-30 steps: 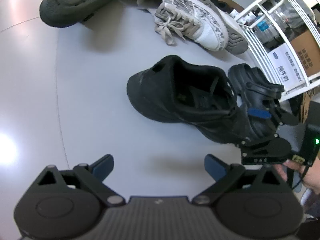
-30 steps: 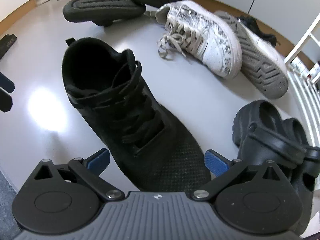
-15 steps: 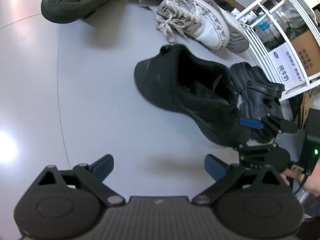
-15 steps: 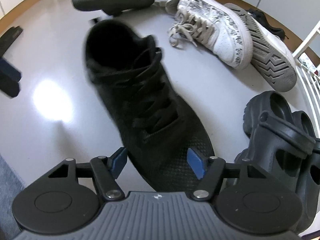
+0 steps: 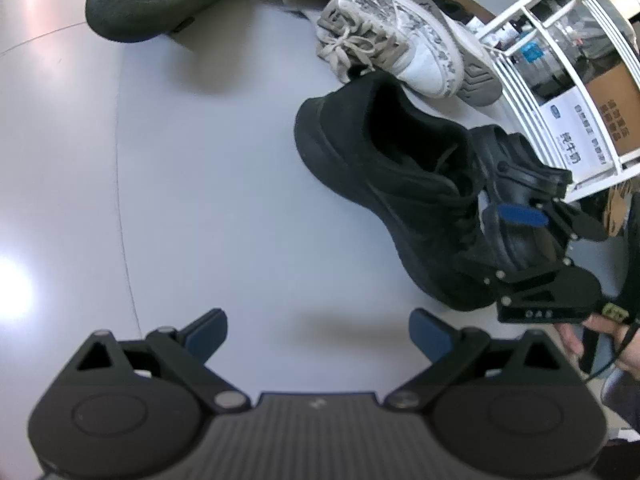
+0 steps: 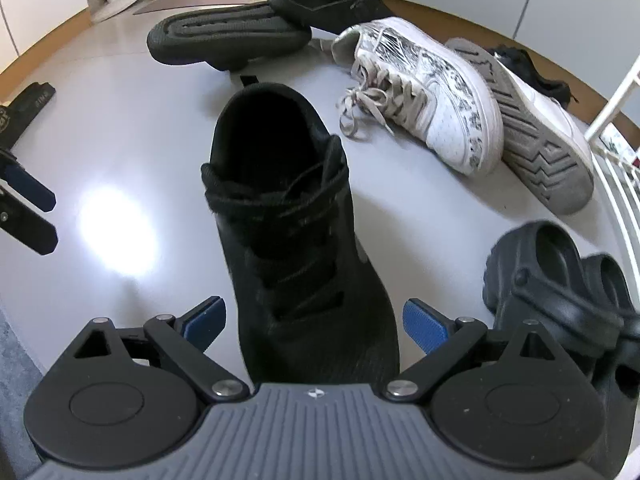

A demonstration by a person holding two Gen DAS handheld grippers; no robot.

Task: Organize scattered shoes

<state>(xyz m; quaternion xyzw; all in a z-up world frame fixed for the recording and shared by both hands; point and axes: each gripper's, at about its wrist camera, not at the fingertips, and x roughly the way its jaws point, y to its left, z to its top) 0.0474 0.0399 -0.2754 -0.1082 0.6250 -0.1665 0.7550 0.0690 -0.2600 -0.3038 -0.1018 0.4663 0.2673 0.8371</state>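
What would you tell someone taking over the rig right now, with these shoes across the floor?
Right tool: open, jaws have just been opening; the black sneaker stands upright between them, pads clear of it.
Left tool: open, nothing between its jaws, above bare floor.
Black sneaker now beside the black clogs, near the white rack.
White patterned sneaker upright, its mate on its side.
Dark slipper sole-up, the other behind it.
Left: pair and straighten these.

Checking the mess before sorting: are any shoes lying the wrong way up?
Yes. One white patterned sneaker lies on its side, grey tread showing, beside its upright mate. The black ridged-sole shoe is also overturned.
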